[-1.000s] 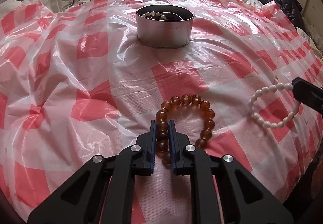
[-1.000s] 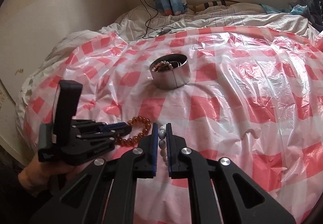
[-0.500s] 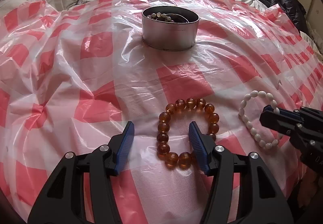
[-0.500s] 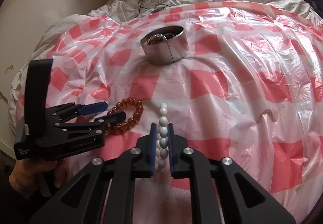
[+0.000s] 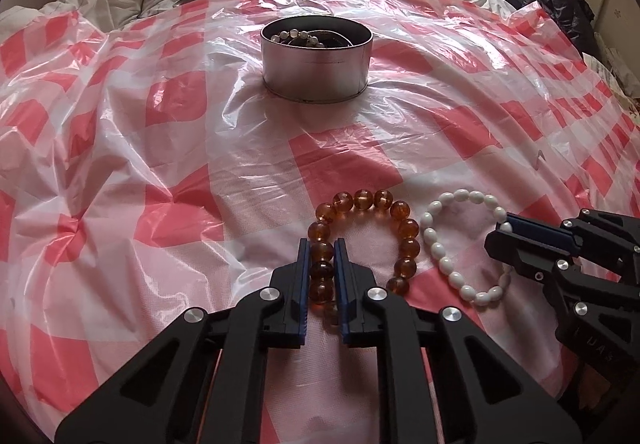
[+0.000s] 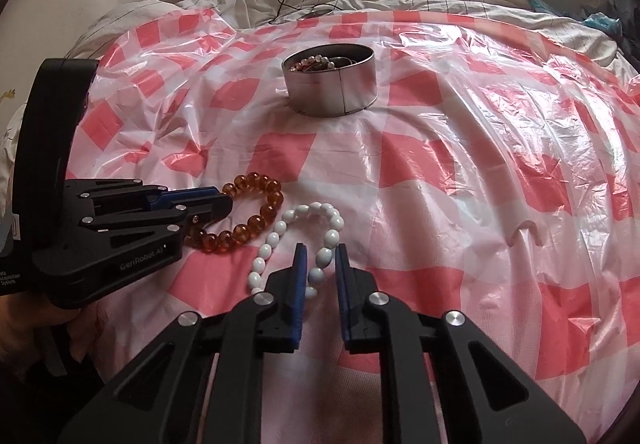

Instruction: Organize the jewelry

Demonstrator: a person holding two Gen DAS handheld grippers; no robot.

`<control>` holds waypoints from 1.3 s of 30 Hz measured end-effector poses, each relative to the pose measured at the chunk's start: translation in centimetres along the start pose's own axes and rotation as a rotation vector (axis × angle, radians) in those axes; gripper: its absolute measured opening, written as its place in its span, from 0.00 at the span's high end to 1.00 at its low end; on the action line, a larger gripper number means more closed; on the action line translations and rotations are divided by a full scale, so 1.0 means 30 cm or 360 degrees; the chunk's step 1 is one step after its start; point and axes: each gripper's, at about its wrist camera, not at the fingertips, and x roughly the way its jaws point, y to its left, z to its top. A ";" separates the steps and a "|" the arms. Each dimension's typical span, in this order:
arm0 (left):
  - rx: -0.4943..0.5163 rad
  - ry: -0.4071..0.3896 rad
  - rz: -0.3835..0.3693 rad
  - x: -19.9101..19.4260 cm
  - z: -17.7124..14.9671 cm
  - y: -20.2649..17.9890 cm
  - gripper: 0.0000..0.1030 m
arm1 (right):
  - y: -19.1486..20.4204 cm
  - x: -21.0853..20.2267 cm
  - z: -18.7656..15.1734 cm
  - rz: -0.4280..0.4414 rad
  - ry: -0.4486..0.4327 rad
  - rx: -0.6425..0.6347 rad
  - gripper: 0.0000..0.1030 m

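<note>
On the bed, over the pink-checked plastic sheet (image 5: 168,179), two bracelets lie side by side, almost touching. The left gripper (image 5: 322,264) has its jaws pinched on the near-left stretch of the amber bracelet (image 5: 362,240); three or four beads sit squeezed between the blue pads, in line with the fingers, and the rest of the loop lies ahead and to the right of them on the sheet.

The right gripper (image 6: 320,268) is a step behind. Its jaws are spread a little, one on each side of the near-right part of the white bracelet (image 6: 298,240), with a bead or two in the gap and daylight showing beside them, so I would not call that a hold yet. The loop runs forward and to the left from the jaws, toward the amber one.

The round metal tin (image 5: 316,59) stands well apart from both, straight ahead up the bed, with beads already inside. It lies nearly dead ahead of the left gripper and slightly left of the right one. My guess is that the left goes first: lift, carry forward, drop into the tin. Because the bracelets lie so close, a sloppy lift could drag the white one along.
</note>
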 end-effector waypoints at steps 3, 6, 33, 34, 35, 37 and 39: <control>0.0015 -0.0015 0.0008 -0.006 0.001 -0.007 0.90 | -0.011 -0.009 0.003 -0.0001 -0.0024 0.0024 0.86; 0.0028 -0.0044 0.0010 -0.018 0.005 -0.014 0.90 | -0.018 -0.023 0.007 0.0013 -0.0056 0.0041 0.86; 0.0017 -0.0196 0.0008 -0.087 0.018 -0.017 0.90 | -0.058 -0.030 0.018 0.0025 -0.0052 0.0123 0.47; 0.0013 -0.0199 0.0006 -0.088 0.019 -0.016 0.90 | -0.053 -0.018 0.014 -0.0003 -0.0032 0.0103 0.47; 0.0008 -0.0201 0.0004 -0.089 0.020 -0.014 0.90 | -0.046 -0.008 0.011 -0.0025 -0.0016 0.0082 0.47; 0.0002 -0.0200 0.0003 -0.088 0.021 -0.012 0.90 | -0.032 0.011 0.006 -0.0059 0.0008 0.0038 0.47; -0.0001 -0.0192 0.0007 -0.084 0.021 -0.010 0.90 | -0.016 0.028 0.002 -0.0088 0.0024 -0.0006 0.49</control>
